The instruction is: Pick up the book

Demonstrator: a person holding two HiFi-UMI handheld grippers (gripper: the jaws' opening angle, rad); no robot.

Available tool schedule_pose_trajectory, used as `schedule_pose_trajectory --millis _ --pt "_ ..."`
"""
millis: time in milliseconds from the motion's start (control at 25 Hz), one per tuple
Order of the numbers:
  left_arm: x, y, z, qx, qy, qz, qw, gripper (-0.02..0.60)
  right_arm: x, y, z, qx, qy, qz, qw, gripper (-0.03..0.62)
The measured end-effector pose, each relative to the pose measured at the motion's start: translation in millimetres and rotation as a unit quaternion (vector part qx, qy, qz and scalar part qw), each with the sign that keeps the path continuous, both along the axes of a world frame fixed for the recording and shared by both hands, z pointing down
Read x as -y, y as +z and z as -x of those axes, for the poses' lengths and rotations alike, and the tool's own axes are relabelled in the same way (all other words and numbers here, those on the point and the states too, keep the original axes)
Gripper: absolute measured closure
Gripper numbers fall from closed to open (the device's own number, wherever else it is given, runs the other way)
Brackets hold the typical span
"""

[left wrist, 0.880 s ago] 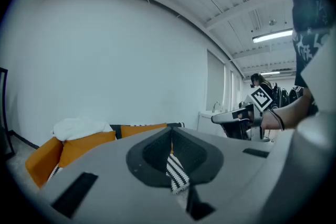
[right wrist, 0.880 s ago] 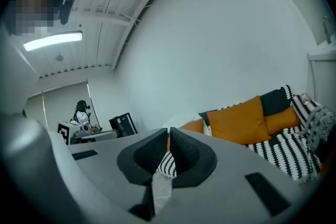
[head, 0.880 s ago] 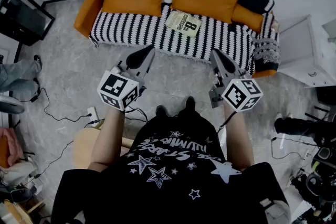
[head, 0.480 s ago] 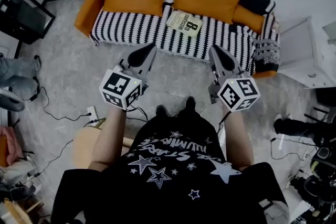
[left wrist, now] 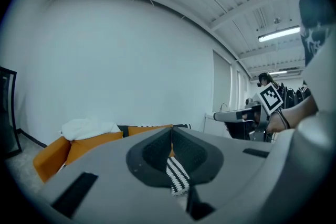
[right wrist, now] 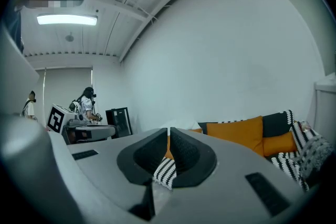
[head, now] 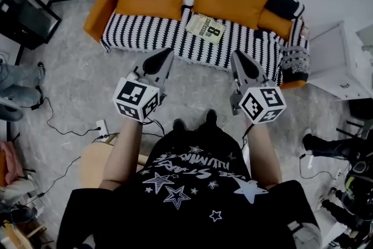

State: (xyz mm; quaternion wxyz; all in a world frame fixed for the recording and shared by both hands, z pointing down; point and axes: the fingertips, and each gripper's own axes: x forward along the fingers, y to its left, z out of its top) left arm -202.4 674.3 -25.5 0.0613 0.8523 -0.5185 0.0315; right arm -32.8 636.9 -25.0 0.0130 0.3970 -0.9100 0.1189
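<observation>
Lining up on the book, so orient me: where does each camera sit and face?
Head view: on the head, steeply down at sofa and book; shows arms, shirt, left gripper, right gripper.
Left gripper view: along its shut jaws toward sofa and wall; right gripper at right.
Right gripper view: likewise; left gripper at left.
Shared: gripper views both show the sofa, not the book.

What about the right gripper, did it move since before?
Yes, a little. The right gripper has slid left, closer to the person's shoes on the floor.
</observation>
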Motion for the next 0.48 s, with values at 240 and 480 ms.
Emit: schedule_pose_trajectory --millis 240,480 --pt "-9 4 19 0.005 -0.017 0.000 0.9998 0.569 -11 2 13 0.016 0.000 0.001 1.000 0.559" --pt "-8 16 23 0.002 -0.020 0.012 0.9997 0.569 -12 13 3 0.021 0.014 0.024 0.999 0.559"
